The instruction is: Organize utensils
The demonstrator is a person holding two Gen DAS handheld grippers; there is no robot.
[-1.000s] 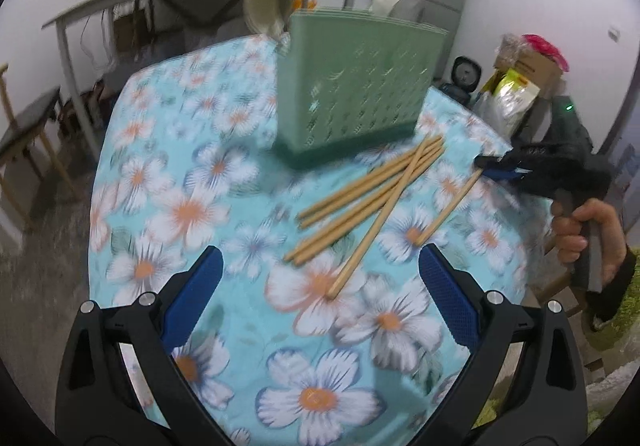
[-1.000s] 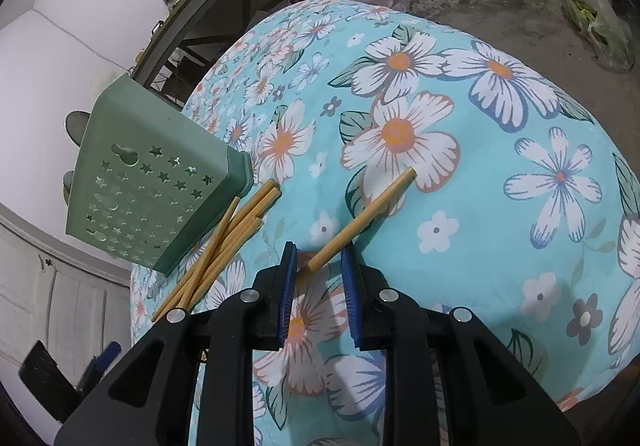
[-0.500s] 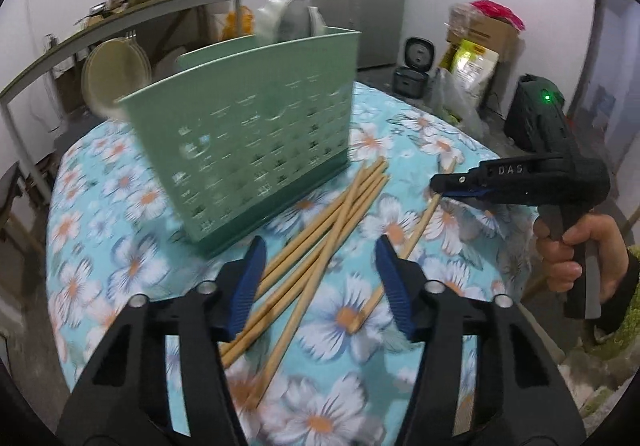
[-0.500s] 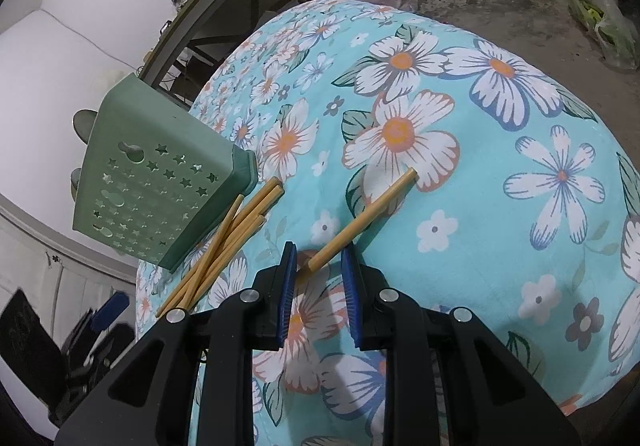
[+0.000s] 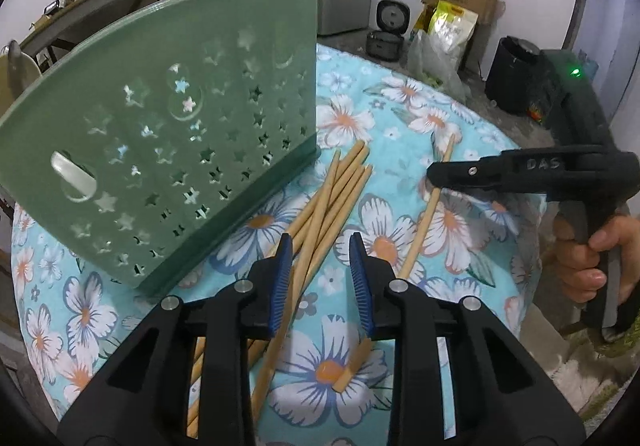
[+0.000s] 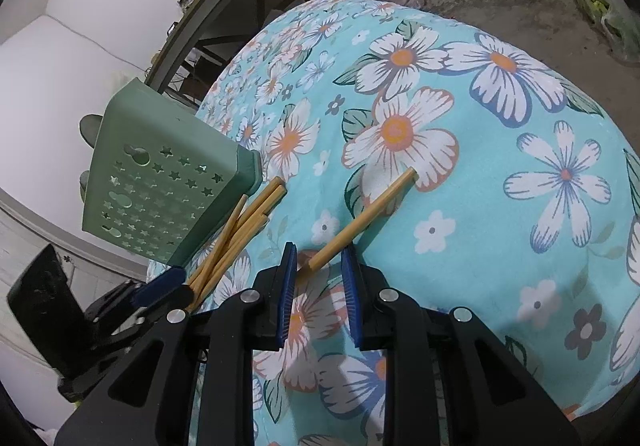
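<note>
chopsticks [image 5: 332, 201] lie bundled at centre frame on the floral tablecloth [image 5: 400, 109], just right of the green star-punched holder [image 5: 160, 133]. your left gripper [image 5: 320, 270] has just been closing, its jaws now narrow around the bundle, though i can't tell whether the pads press yet. over in the right wrist view, your right gripper [image 6: 318, 274] stands narrow with a single chopstick [image 6: 360, 221] end between its blue pads; contact is unclear.

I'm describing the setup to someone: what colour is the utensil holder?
Pale green utensil holder, pierced with star cut-outs; clearest in the left wrist view.
</note>
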